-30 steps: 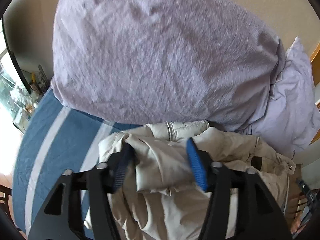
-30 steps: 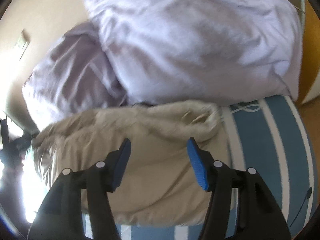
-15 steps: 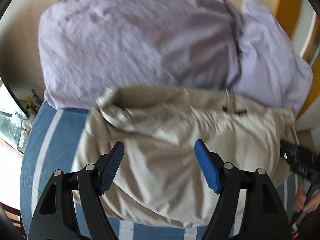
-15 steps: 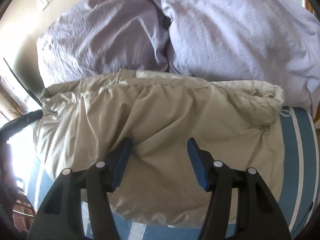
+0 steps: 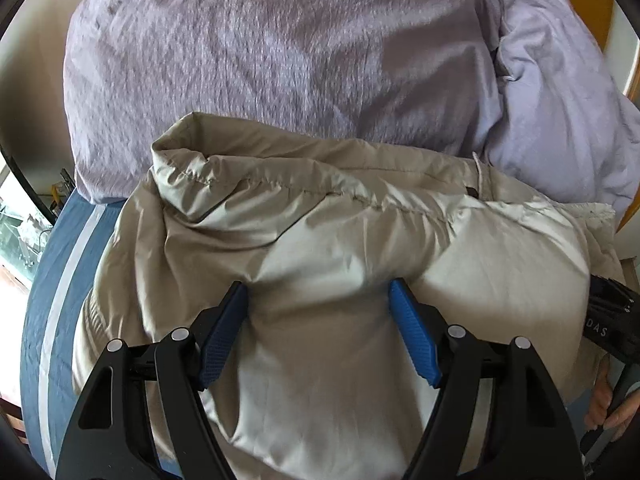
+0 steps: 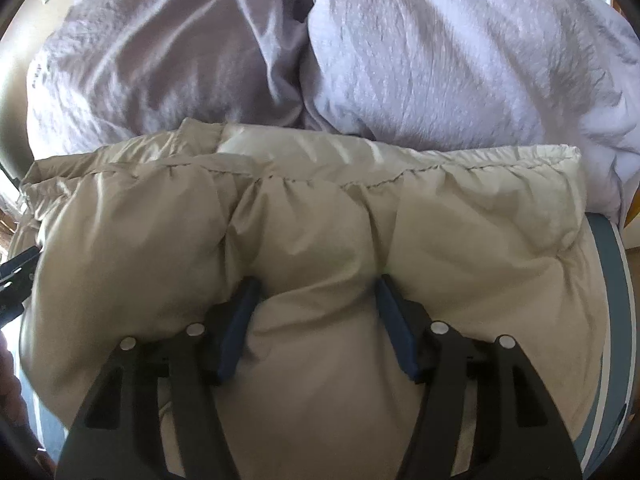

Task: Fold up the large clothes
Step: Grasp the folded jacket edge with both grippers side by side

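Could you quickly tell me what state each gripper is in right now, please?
Left gripper: open, both fingers pressed into the jacket, gripping nothing.
Right gripper: open, fingers likewise pressed into the jacket, gripping nothing.

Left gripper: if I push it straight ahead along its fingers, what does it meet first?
The left gripper, jaws open, already presses the beige puffer jacket; beyond its stitched ridge likely comes the lilac duvet.
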